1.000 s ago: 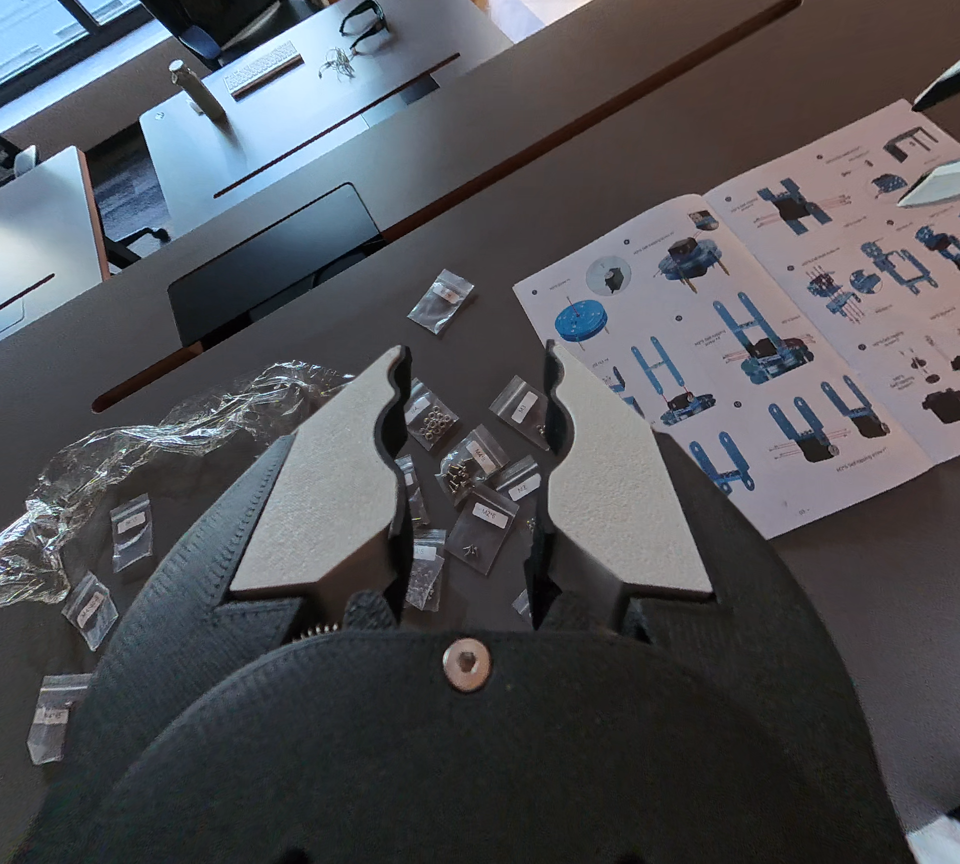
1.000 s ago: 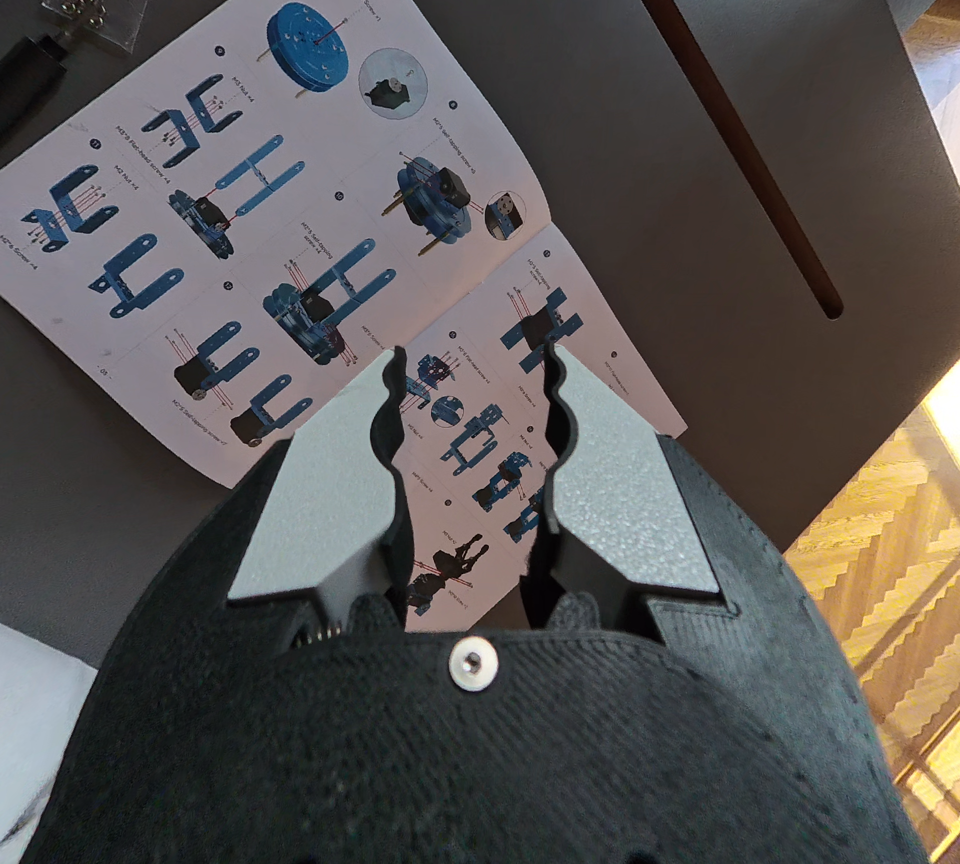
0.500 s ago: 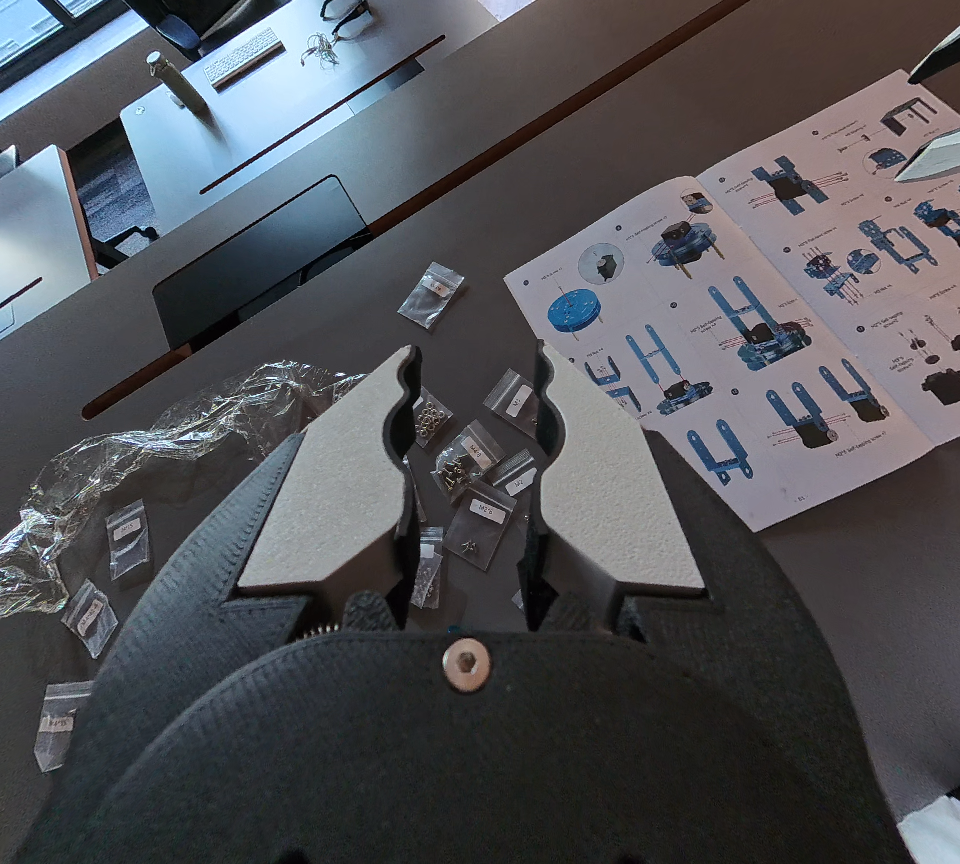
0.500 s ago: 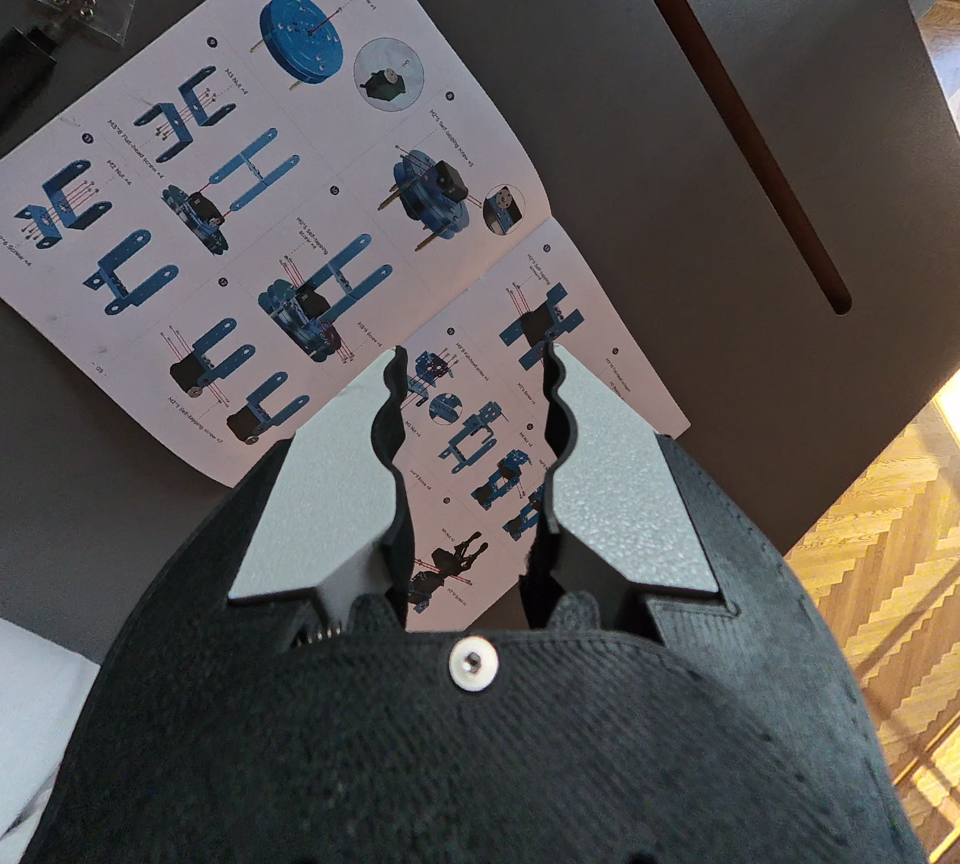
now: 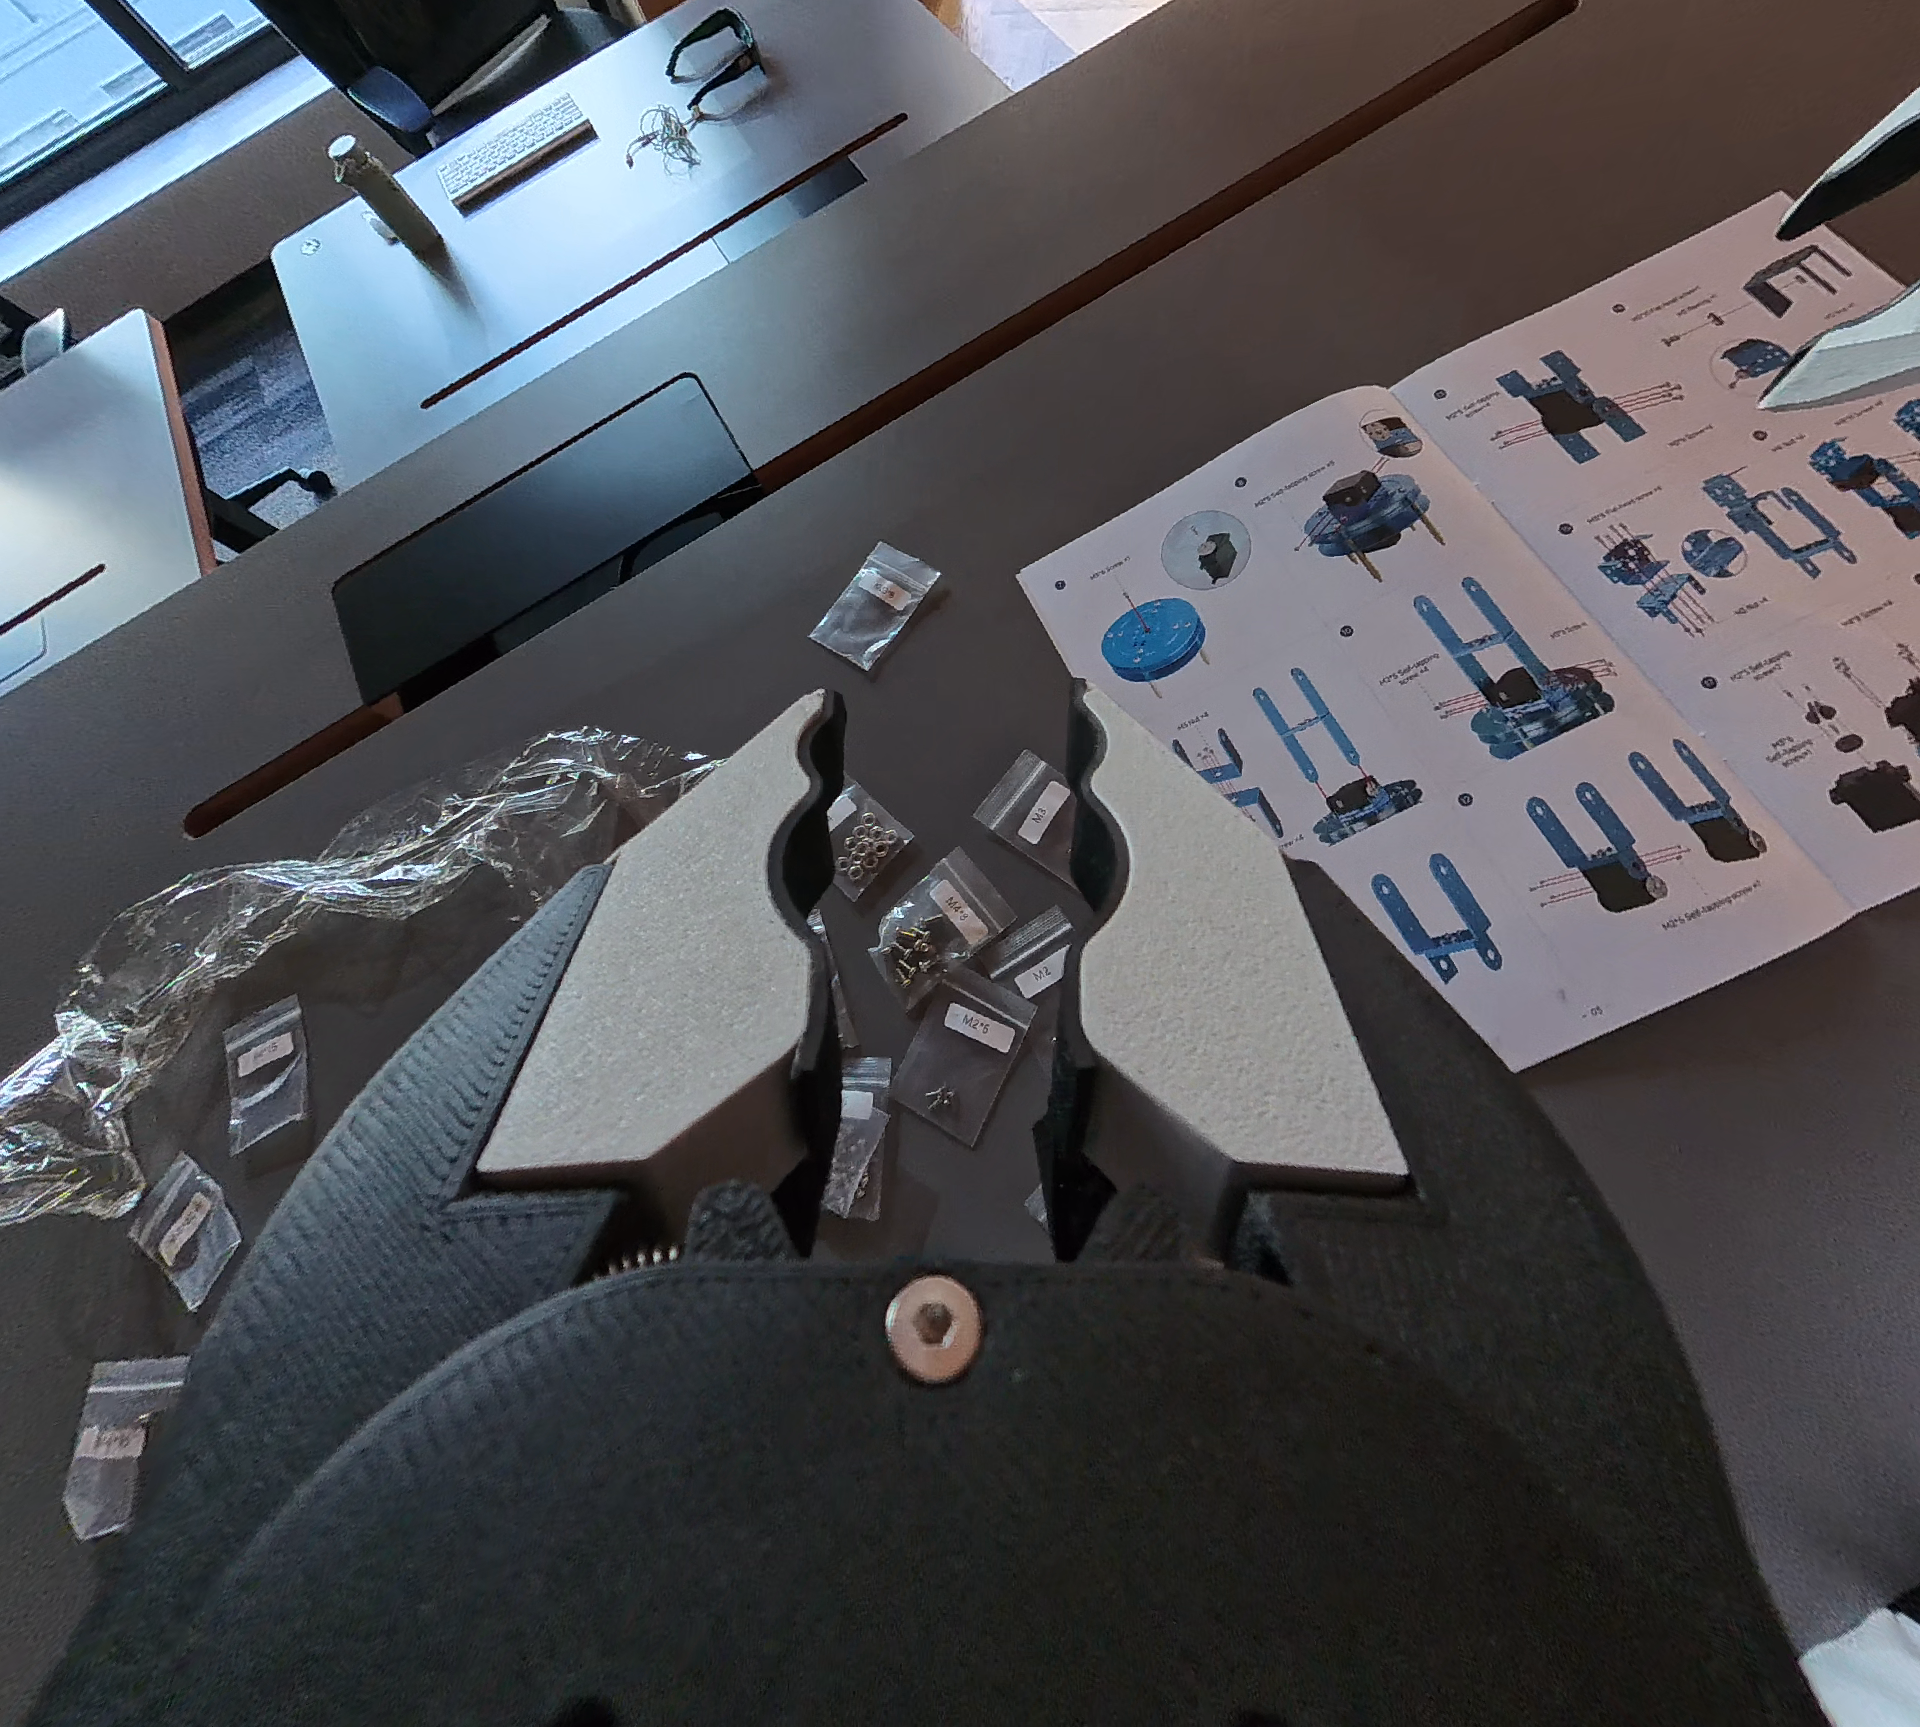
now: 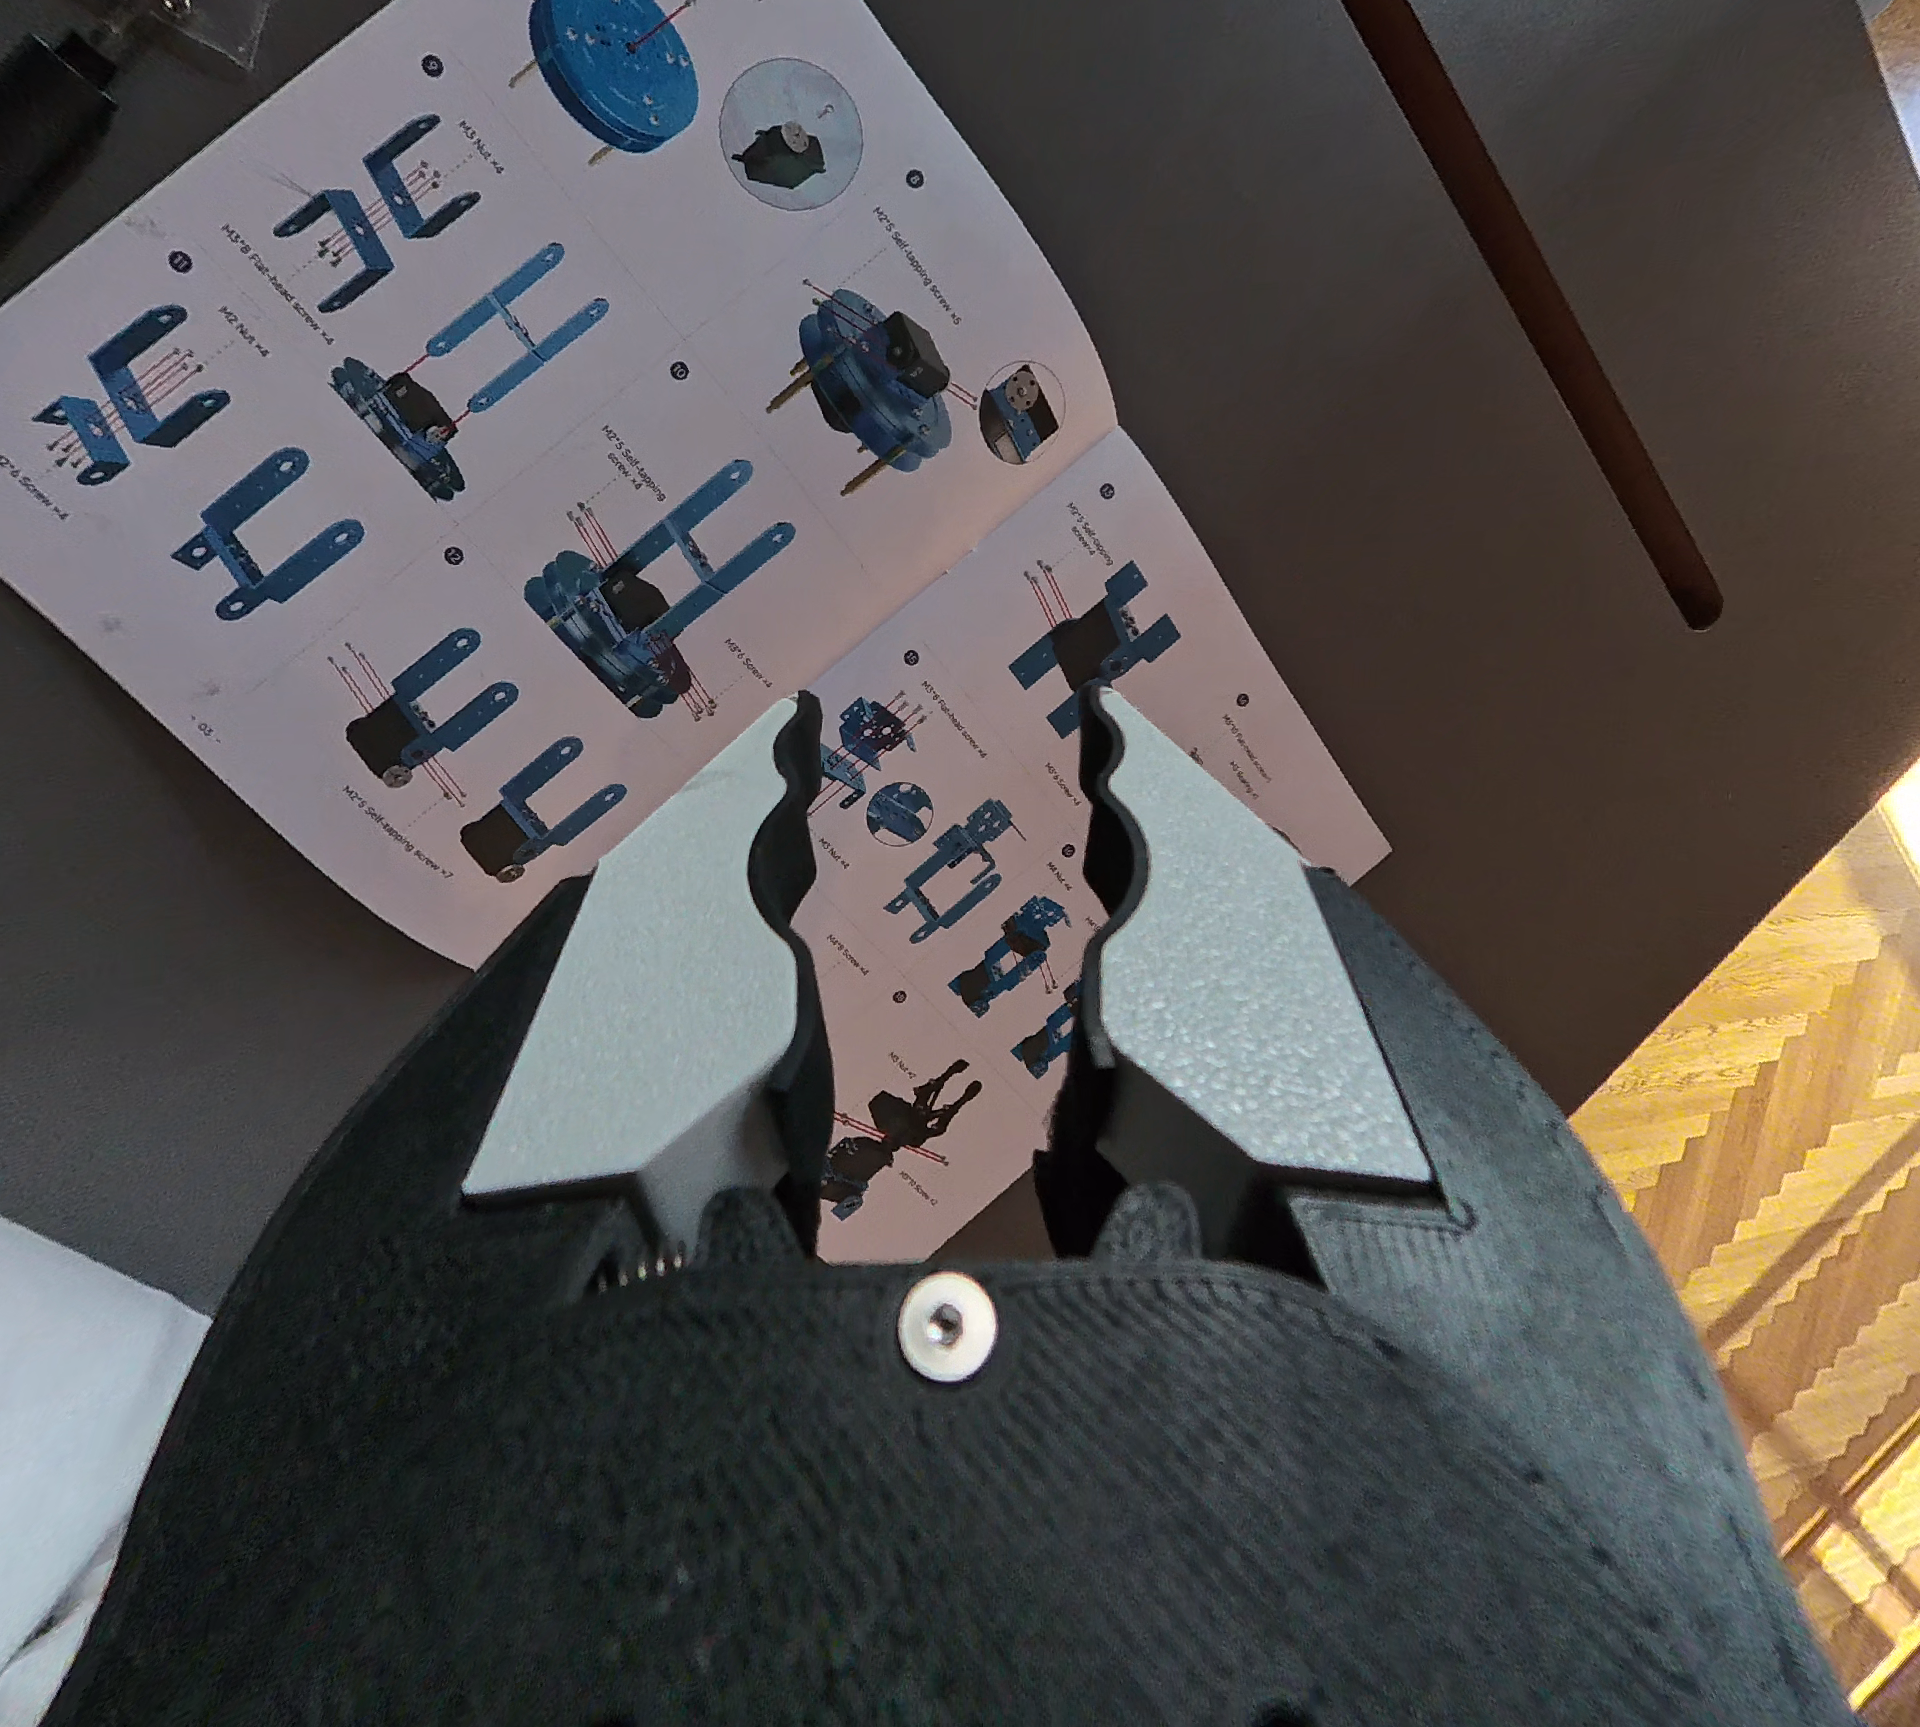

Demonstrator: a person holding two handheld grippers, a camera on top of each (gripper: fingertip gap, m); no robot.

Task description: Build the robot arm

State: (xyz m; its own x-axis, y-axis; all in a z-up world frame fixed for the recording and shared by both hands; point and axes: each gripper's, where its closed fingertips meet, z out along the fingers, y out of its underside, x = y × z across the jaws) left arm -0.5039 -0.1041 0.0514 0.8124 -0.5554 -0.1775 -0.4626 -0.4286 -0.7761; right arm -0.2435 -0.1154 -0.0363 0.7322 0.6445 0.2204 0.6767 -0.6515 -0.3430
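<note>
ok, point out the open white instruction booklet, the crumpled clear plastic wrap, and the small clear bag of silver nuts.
open white instruction booklet (image 6: 582,472), right wrist view, left page.
crumpled clear plastic wrap (image 5: 343,888), left wrist view, middle.
small clear bag of silver nuts (image 5: 868,846), left wrist view, nuts.

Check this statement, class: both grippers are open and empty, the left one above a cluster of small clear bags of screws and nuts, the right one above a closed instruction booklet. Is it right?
One detail is wrong: the instruction booklet lies open, two illustrated pages showing, as the right wrist view shows. The rest stands: the left gripper is open and empty above the small clear bags, the right gripper open and empty above the booklet.
</note>
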